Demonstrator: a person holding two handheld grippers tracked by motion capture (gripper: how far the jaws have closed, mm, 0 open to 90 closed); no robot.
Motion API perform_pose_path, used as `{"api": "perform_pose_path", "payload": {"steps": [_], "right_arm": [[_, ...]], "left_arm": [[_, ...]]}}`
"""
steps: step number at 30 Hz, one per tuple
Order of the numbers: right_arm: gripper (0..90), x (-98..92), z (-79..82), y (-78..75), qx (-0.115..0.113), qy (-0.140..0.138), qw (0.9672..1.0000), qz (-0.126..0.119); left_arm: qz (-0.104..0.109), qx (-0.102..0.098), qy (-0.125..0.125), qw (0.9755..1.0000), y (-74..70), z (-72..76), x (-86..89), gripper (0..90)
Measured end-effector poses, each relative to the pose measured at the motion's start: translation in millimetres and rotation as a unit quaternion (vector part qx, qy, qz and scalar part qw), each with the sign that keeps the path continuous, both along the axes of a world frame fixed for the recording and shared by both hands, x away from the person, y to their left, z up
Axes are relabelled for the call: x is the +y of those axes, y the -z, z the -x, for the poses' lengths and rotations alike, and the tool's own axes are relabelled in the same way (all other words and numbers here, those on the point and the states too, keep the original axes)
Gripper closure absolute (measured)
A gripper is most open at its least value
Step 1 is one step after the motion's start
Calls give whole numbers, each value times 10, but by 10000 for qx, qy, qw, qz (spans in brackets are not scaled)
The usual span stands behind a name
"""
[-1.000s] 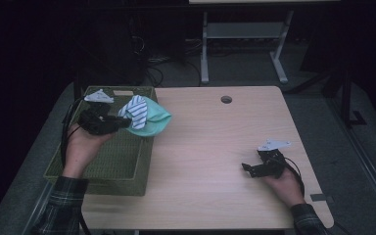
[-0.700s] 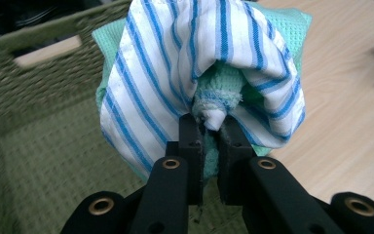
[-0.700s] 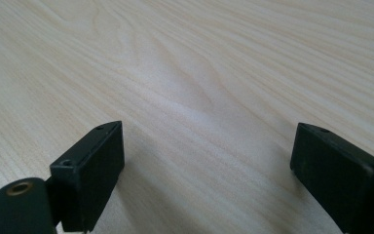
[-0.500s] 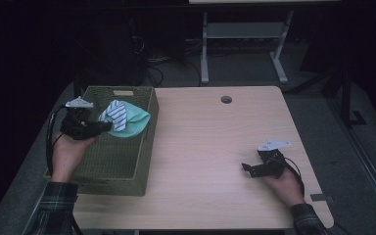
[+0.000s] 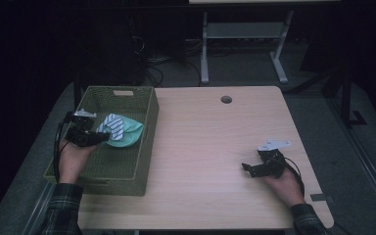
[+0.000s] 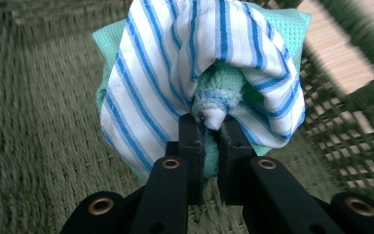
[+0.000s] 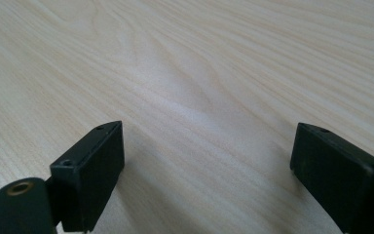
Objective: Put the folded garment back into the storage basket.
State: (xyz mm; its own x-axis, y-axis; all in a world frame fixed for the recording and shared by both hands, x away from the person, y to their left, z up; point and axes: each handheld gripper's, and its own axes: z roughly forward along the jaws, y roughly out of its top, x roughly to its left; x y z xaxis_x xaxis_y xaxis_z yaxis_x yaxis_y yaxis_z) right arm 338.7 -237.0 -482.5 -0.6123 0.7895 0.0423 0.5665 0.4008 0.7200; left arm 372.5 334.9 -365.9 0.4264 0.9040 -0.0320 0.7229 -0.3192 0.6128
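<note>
Bundle of cloths [image 5: 120, 130], bunched together: one white with blue stripes [image 6: 175, 73], one plain mint green [image 6: 292, 29] in a waffle weave. Striped cloth draped over the front, green showing behind and at the pinched fold. Clamped at that fold by the left gripper [image 5: 97, 138], jaws nearly together on the fabric. Hanging inside the green woven basket [image 5: 127, 171], toward its right wall, at the table's left side. Touching the basket floor or not: cannot tell.

Left fingers [image 6: 209, 139] pinched shut, right fingers [image 7: 90, 168] spread wide.
</note>
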Motion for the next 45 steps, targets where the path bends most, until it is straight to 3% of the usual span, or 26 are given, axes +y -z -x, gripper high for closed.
{"api": "perform_pose_path", "payload": {"steps": [5, 9, 13, 23, 32, 38, 45], "right_arm": [[120, 0, -1, 0, -6, 0, 10000, 2], [120, 0, -1, 0, -5, 2, 10000, 1], [120, 1, 0, 2, -11, 10, 10000, -8], [126, -2, -1, 2, -26, 26, 10000, -8], [125, -2, -6, 2, -19, 27, 10000, -8], [125, -1, -9, 0, -6, 32, 10000, -3], [125, -1, -9, 0, -5, 33, 10000, -4]], "left_arm": [[-58, 178, -17, 9998, 173, -47, -12, 818], [-130, 248, 19, 9996, 209, -59, -25, 814], [-71, 357, 6, 9993, 262, -69, -14, 808], [-5, 341, -26, 9994, 288, -73, -3, 708], [-92, 176, -64, 9998, 298, -64, -10, 434], [-91, 153, -40, 9998, 317, -77, -25, 168], [17, 78, 69, 9999, 261, -58, -32, 130]]}}
